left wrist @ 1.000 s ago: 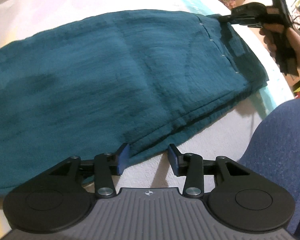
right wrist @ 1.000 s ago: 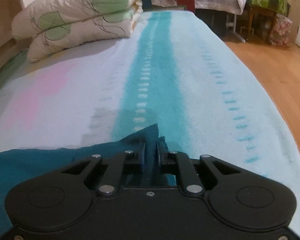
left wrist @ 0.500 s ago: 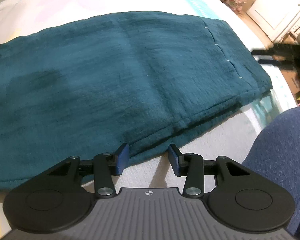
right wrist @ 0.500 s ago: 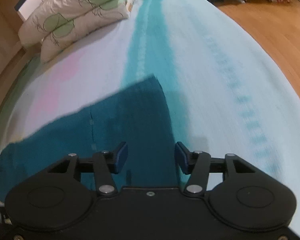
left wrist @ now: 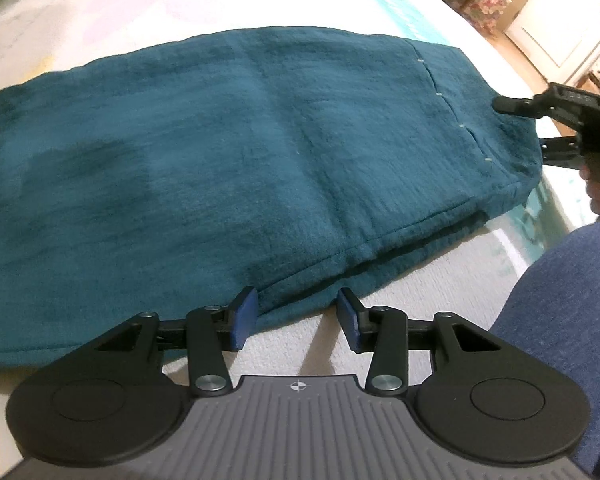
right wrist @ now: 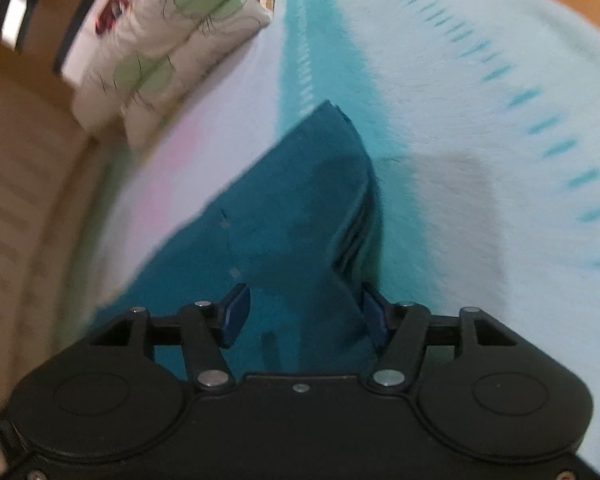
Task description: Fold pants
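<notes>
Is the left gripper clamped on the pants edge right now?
No, the left gripper is open, pads apart at the edge of the teal pants.

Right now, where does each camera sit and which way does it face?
Left wrist: on the open left gripper, looking down across the teal pants; a blue-clad leg and the right gripper show.
Right wrist: on the open right gripper, over the pants' end, facing the pillows.
Shared: pants, bed cover.
</notes>
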Available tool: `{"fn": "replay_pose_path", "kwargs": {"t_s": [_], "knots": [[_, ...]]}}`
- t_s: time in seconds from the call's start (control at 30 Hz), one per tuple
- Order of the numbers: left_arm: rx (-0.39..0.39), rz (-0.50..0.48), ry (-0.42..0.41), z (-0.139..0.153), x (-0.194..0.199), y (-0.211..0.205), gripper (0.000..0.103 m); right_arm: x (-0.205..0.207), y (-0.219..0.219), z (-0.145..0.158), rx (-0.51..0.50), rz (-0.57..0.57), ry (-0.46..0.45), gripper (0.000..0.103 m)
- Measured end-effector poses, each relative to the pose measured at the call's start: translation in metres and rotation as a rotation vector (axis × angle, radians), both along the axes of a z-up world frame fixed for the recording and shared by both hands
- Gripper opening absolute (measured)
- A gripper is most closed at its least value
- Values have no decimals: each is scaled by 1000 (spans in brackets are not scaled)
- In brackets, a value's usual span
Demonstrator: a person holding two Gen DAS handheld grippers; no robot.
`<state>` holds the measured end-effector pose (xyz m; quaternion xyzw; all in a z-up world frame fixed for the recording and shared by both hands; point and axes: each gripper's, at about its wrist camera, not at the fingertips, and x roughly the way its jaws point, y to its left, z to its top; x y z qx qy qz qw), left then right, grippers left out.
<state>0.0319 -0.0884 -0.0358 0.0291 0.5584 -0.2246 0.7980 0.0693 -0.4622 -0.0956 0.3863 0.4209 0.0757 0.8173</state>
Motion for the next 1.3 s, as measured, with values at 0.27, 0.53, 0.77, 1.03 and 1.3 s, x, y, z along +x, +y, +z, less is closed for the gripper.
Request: {"fn": "replay_pose_path", "kwargs": {"t_s": [0.27, 0.53, 0.77, 1.03, 1.3], "knots": [[-133, 109, 62, 22, 23, 18, 41, -4, 14, 24, -158, -3, -7, 20], [-75, 137, -35, 33, 103, -19, 41, 4, 24, 55, -159, 21, -71, 20], [-60, 159, 12, 8, 147, -53, 41, 14, 40, 73, -164, 44, -86, 20], [10, 30, -47, 9, 127, -54, 41, 25, 65, 90, -197, 59, -73, 20], [16, 182, -36, 46, 130, 49, 41, 38, 140, 133, -204, 170, -129, 21]]}}
